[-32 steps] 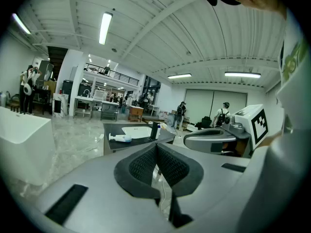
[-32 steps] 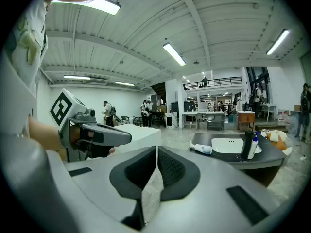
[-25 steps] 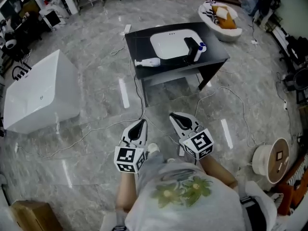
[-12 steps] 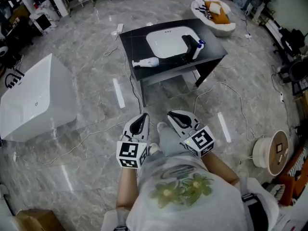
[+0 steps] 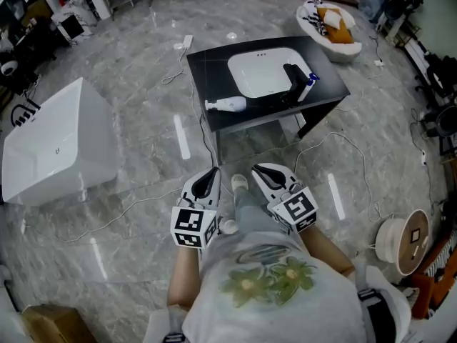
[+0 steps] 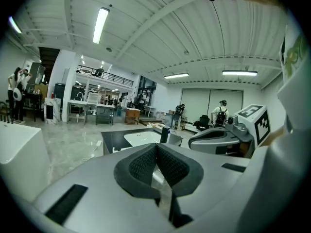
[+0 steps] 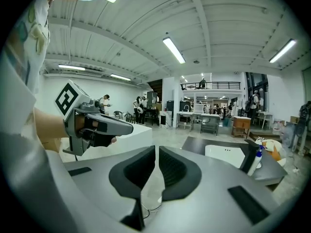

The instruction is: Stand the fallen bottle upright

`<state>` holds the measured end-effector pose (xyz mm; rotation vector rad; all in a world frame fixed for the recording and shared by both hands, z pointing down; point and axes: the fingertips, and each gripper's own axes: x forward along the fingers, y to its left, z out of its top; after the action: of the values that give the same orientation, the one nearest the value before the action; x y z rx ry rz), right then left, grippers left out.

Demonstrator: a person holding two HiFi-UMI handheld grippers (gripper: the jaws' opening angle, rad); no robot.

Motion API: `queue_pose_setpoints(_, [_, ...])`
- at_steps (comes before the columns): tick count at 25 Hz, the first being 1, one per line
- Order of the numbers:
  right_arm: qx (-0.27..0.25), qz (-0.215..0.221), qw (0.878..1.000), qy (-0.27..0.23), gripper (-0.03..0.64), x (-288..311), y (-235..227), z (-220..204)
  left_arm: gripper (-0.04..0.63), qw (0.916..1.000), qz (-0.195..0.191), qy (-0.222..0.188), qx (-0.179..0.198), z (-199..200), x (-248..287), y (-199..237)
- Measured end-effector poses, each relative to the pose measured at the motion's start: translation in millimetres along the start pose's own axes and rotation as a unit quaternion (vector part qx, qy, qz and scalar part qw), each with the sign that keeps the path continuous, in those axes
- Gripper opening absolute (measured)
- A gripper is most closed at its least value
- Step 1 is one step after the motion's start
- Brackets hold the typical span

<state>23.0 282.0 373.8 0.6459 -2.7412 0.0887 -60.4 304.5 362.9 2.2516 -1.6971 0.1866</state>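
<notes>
The fallen bottle (image 5: 227, 105), white, lies on its side near the front left of a black table (image 5: 207, 70). A white sink (image 5: 260, 73) is set into the table top. By the sink's right side stand a black tap (image 5: 293, 83) and an upright bottle with a blue cap (image 5: 309, 86). My left gripper (image 5: 209, 176) and right gripper (image 5: 264, 171) hang side by side over the floor, well short of the table. Both point toward it, both are shut and both hold nothing. The right gripper view shows the sink (image 7: 226, 152) and the blue-capped bottle (image 7: 255, 161) ahead.
A big white box (image 5: 57, 145) stands on the floor at the left. Cables (image 5: 335, 138) trail across the marble floor round the table legs. A white basket with an orange cushion (image 5: 328, 21) sits behind the table, a round white reel (image 5: 400, 240) at the right. People stand far off.
Both grippers have come forward a little toward the table as the person steps, and a shoe now shows between them. The jaws stay shut. The bottle has not moved.
</notes>
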Motion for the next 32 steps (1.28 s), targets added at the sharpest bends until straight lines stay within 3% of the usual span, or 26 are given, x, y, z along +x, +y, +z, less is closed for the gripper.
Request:
queue_pose_setpoints(5, [0.016,-0.002,1.0,0.013,0.048,35.5,-37.2,-5.8,0.018,0.9995,0.007,0.02,0.024,6.7,41.5,23.1])
queue_pose_setpoints(12, [0.023,0.019,0.999,0.014,0.048,91.4,-75.5,10.6,0.02,0.999,0.016,0.037,0.018,21.0,89.3,67.2])
queue_pose_setpoints(17, [0.028,0.026,0.999,0.012,0.048,127.1,-110.1,16.1,0.02,0.9987,0.038,0.025,0.024,31.8,129.5,102.5])
queue_pose_setpoints(32, [0.037,0.023,0.999,0.028,0.055,187.8,-207.6,18.7,0.021,0.9969,0.068,0.04,0.004,55.3,226.2,153.4])
